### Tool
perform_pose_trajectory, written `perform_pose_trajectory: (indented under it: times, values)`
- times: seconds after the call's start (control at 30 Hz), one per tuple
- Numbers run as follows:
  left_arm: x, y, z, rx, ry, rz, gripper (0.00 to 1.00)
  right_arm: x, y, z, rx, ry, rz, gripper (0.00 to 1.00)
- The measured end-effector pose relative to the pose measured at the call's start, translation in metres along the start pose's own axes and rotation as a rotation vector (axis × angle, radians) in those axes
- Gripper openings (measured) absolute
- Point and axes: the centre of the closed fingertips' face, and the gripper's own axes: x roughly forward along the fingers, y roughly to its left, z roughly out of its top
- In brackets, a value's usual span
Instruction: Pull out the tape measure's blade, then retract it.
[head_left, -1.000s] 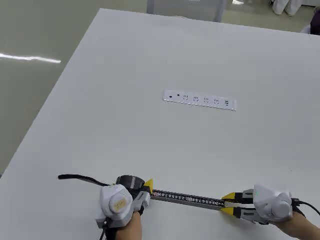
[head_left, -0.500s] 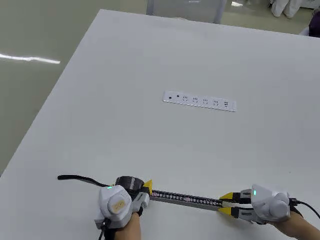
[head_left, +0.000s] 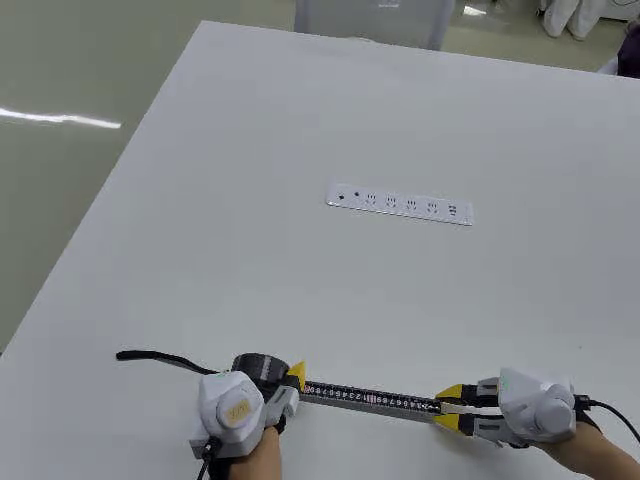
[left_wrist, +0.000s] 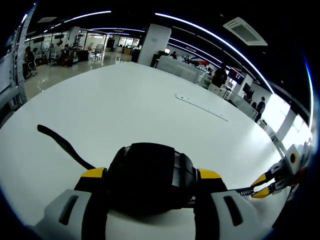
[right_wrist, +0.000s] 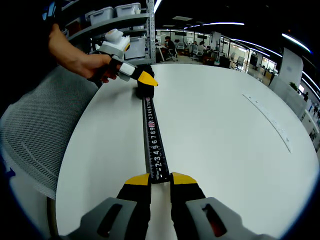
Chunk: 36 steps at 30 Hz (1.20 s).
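At the far left a black wrist strap (head_left: 150, 356) trails loose across the surface (head_left: 300, 150), running back to the tape measure's case (left_wrist: 150, 160), which sits near the front edge. The left gripper (left_wrist: 151, 176) has its jaws clamped on the case, one on each flank. The case looks hard, compact and fairly dense, so a squeeze across its sides is a sound hold. On this smooth top it would likely slide toward the pull if let go.

From the case the blade (head_left: 370, 399) runs rightward, drawn out and lying low along the surface. It is probably thin, springy steel: stiff lengthwise, easily kinked if twisted, and sprung to snap back. It is best gripped at its end and fed home slowly. The right gripper (right_wrist: 160, 179) has its jaws closed on that end, by the lowest numbers.

The surface is white, wide and matte, with a power strip (head_left: 400, 203) set in it well apart from the work. Beyond is pale green floor (head_left: 60, 150). The room is an open workshop with ceiling strip lights and shelving (right_wrist: 115, 15) carrying bins.
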Motion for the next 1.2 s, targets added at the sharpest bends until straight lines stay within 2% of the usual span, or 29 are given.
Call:
perform_pose_trajectory:
  times: [1.2]
  values:
    - [0.000, 0.000, 0.000, -0.007, 0.002, -0.008, 0.67, 0.012, 0.002, 0.020, -0.020, -0.009, 0.022, 0.12]
